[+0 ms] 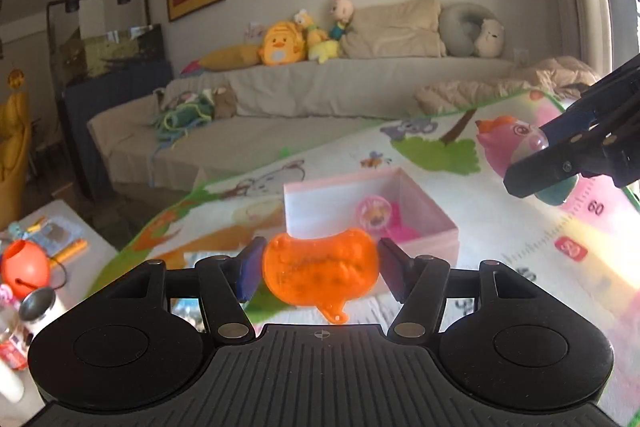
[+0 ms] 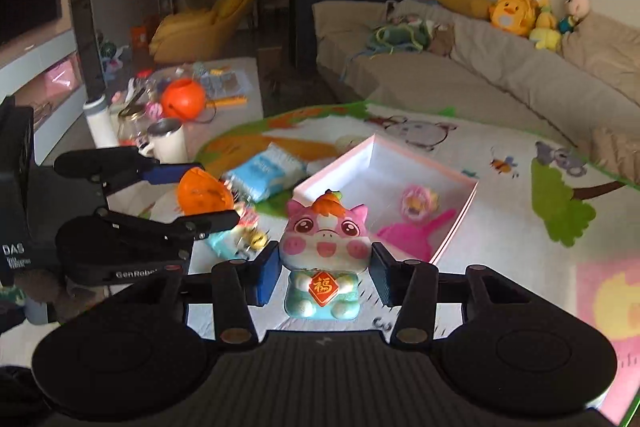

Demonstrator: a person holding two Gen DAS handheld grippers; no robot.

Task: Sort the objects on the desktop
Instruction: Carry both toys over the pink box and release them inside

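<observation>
Two toys ride in my claws above the play mat [image 2: 500, 211]. My left gripper [image 1: 320, 269] clamps an orange translucent toy [image 1: 320, 273] between its pads; just ahead and slightly right sits the pink-rimmed box [image 1: 436, 211]. My right gripper [image 2: 325, 273] pinches a pink pig figurine [image 2: 324, 247], the box [image 2: 464, 215] ahead and to the right. I judge each drop works best one claw at a time, centred over the box and lowered before release, clear of the pink toys [image 2: 416, 203] inside.

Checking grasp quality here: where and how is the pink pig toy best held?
By its wide cheeks, from the sides, as the right gripper does: the pig toy is upright, its head is the broadest part, and the fingers flank it level.
</observation>
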